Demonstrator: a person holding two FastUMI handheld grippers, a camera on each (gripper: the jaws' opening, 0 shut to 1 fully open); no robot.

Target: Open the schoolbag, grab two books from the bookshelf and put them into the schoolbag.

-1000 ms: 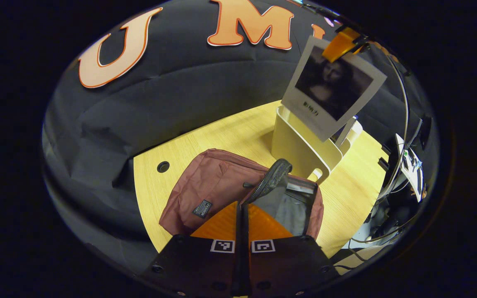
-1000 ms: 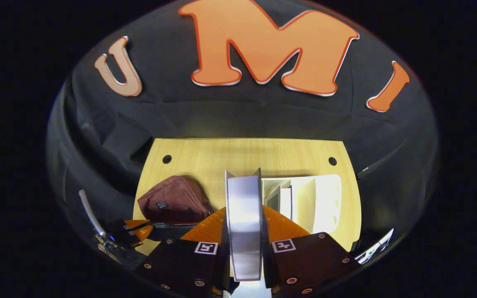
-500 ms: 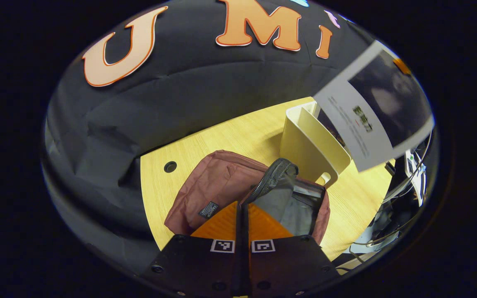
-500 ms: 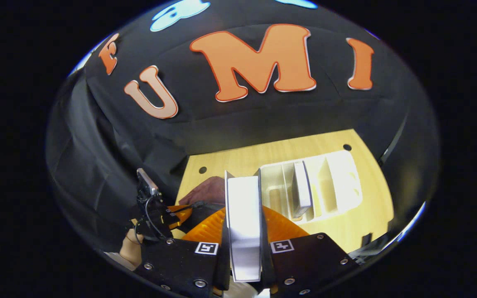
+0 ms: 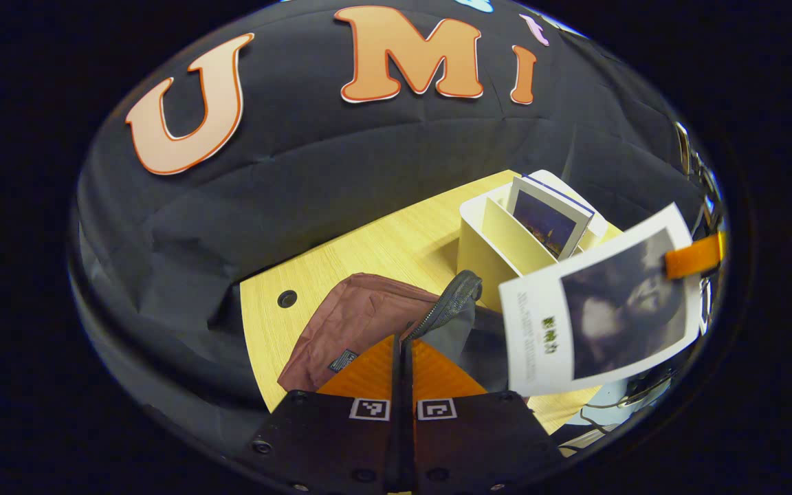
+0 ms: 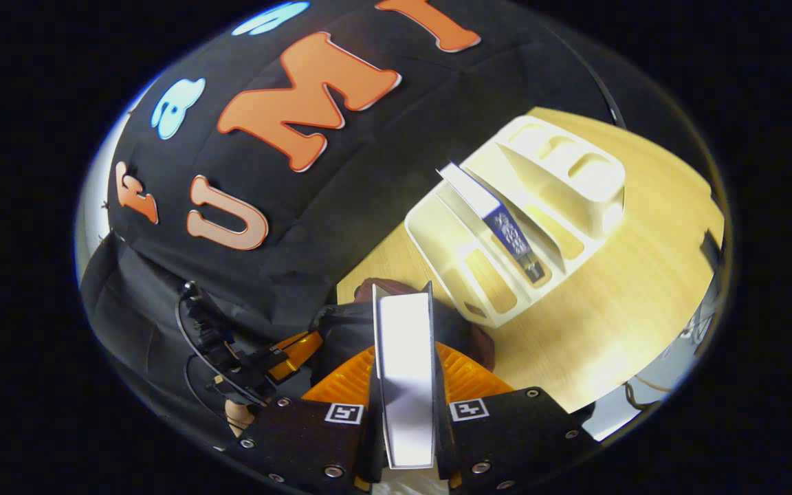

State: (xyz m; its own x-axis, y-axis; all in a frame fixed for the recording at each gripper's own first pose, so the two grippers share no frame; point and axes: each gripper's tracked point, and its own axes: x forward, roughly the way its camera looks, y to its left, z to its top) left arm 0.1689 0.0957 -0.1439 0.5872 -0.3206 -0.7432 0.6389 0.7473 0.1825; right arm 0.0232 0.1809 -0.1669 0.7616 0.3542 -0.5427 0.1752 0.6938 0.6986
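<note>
I see my right gripper (image 6: 406, 385) clamped on a book (image 6: 404, 371) above the open schoolbag (image 5: 355, 320); my left gripper (image 5: 403, 350) pinches the bag's zipper edge (image 5: 447, 309). Cover writing unreadable. Wooden table (image 5: 375, 247), cream bookshelf (image 6: 547, 206).

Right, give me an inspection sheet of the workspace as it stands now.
Surface: light wooden table, with a round hole near its edge.
Job's things: maroon schoolbag lies open, its zipper edge lifted. White bookshelf stands beside it with one book in a slot. A second book hangs in the air near the bag's mouth.
Clutter: nothing seen.
Grippers: left gripper is closed on the bag's zipper edge, holding it up; right gripper clamps the second book by its page edge.
Cables: black wires on the left gripper; loose cables past the table's edge.
Surroundings: black cloth wall.
</note>
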